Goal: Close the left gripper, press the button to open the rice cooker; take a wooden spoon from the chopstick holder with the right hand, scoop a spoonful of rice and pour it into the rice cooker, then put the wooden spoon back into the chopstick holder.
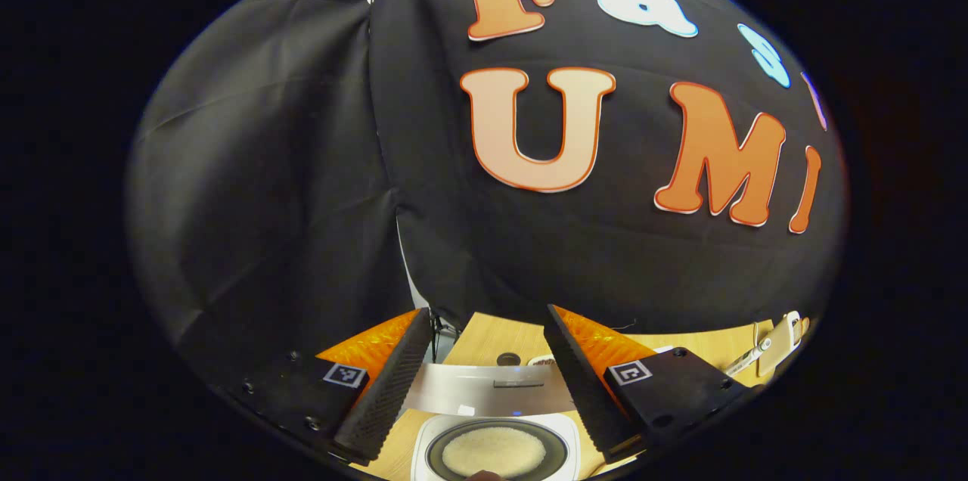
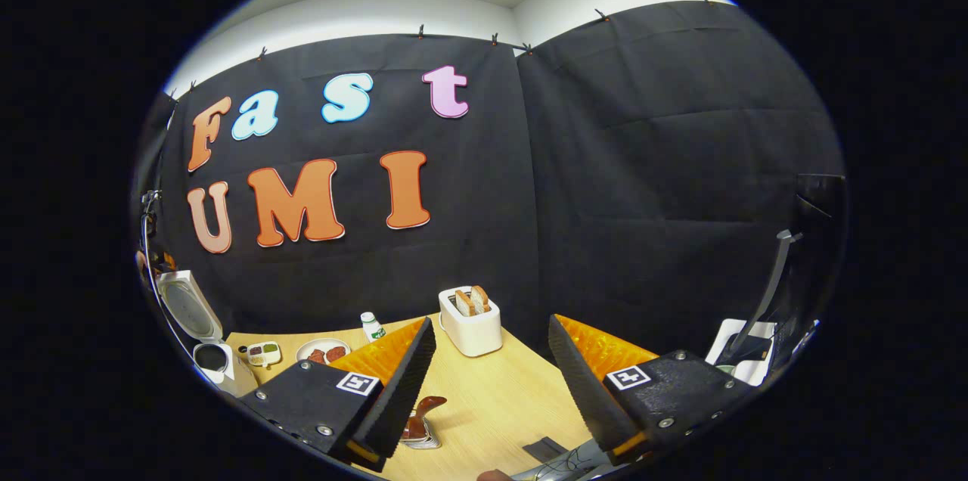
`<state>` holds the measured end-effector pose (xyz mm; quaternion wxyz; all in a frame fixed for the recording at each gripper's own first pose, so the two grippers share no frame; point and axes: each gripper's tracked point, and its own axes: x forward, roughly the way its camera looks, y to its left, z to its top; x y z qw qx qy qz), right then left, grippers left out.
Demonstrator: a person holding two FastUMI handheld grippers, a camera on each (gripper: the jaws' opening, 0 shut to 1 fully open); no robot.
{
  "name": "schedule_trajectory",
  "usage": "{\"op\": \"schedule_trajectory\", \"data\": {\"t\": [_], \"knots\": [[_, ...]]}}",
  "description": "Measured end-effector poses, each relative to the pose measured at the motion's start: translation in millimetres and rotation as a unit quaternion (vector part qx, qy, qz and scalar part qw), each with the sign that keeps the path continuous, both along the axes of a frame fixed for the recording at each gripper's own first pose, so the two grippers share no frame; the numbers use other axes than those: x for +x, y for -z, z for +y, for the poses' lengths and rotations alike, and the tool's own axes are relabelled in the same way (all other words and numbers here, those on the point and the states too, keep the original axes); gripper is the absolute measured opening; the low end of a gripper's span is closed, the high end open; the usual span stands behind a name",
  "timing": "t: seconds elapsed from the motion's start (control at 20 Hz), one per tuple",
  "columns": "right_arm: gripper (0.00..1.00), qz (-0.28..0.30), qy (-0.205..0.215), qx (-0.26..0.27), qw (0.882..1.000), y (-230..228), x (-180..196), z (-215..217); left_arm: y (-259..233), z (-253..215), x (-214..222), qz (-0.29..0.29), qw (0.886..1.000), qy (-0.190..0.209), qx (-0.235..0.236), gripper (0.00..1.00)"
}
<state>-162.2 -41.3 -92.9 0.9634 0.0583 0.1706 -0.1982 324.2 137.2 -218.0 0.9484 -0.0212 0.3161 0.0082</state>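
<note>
No legible branding on the white rice cooker (image 1: 495,442), lid raised, dark inner pot holding pale rice, directly below the released, empty left gripper (image 1: 484,371); right gripper (image 2: 488,383) likewise spread over the light wooden table (image 2: 499,390).

I see the rice cooker (image 2: 198,330), lid up, at the counter's (image 2: 499,390) far left; a toaster (image 2: 470,321) stands right of it, a plate (image 2: 324,352) between them.

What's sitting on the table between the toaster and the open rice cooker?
In the right gripper view, between the toaster and rice cooker stand a small bottle, a plate of food and a small sectioned dish.
</note>
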Motion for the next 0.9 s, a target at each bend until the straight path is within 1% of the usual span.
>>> {"op": "schedule_trajectory", "data": {"t": [0.05, 0.1, 0.15, 0.25, 0.3, 0.4, 0.5, 0.6, 0.65, 0.7, 0.8, 0.85, 0.9], "knots": [[0.94, -0.001, -0.005, -0.003, 1.000, -1, 3, 2, -3, 7, 0, -0.012, 1.000, -0.008, 0.010, 0.99], [0.94, -0.001, -0.012, -0.003, 1.000, -1, 6, 5, -3, 9, -4, -0.003, 1.000, -0.015, 0.006, 1.00], [0.94, 0.000, -0.018, -0.003, 1.000, 0, 9, 6, -5, 9, -9, -0.002, 1.000, -0.012, 0.007, 0.98], [0.94, 0.000, -0.040, 0.003, 0.999, 4, 20, 14, -3, 9, -29, 0.004, 1.000, -0.006, 0.010, 1.00], [0.94, 0.001, -0.054, 0.006, 0.999, 6, 25, 19, -1, 9, -40, 0.009, 1.000, -0.004, 0.009, 0.99], [0.94, 0.007, -0.079, 0.003, 0.997, 11, 36, 24, 8, 4, -71, 0.038, 0.999, -0.001, 0.003, 0.98], [0.94, 0.003, -0.099, 0.001, 0.995, 14, 47, 27, 32, 4, -105, 0.084, 0.996, 0.000, 0.004, 0.99], [0.94, 0.002, -0.118, 0.008, 0.993, 19, 55, 33, 48, -7, -138, 0.116, 0.993, 0.005, -0.008, 0.98], [0.94, 0.004, -0.125, 0.012, 0.992, 23, 58, 33, 56, -12, -154, 0.133, 0.991, 0.009, -0.011, 1.00], [0.94, 0.005, -0.131, 0.015, 0.991, 26, 60, 35, 65, -11, -167, 0.143, 0.990, 0.011, -0.004, 0.98], [0.94, 0.007, -0.144, 0.024, 0.989, 32, 67, 39, 80, -9, -185, 0.165, 0.986, 0.009, 0.002, 0.98], [0.94, 0.007, -0.149, 0.029, 0.988, 33, 71, 40, 87, -11, -195, 0.180, 0.984, 0.006, 0.001, 1.00], [0.94, 0.006, -0.155, 0.033, 0.987, 35, 73, 42, 96, -13, -206, 0.198, 0.980, 0.003, -0.001, 0.99]]}}
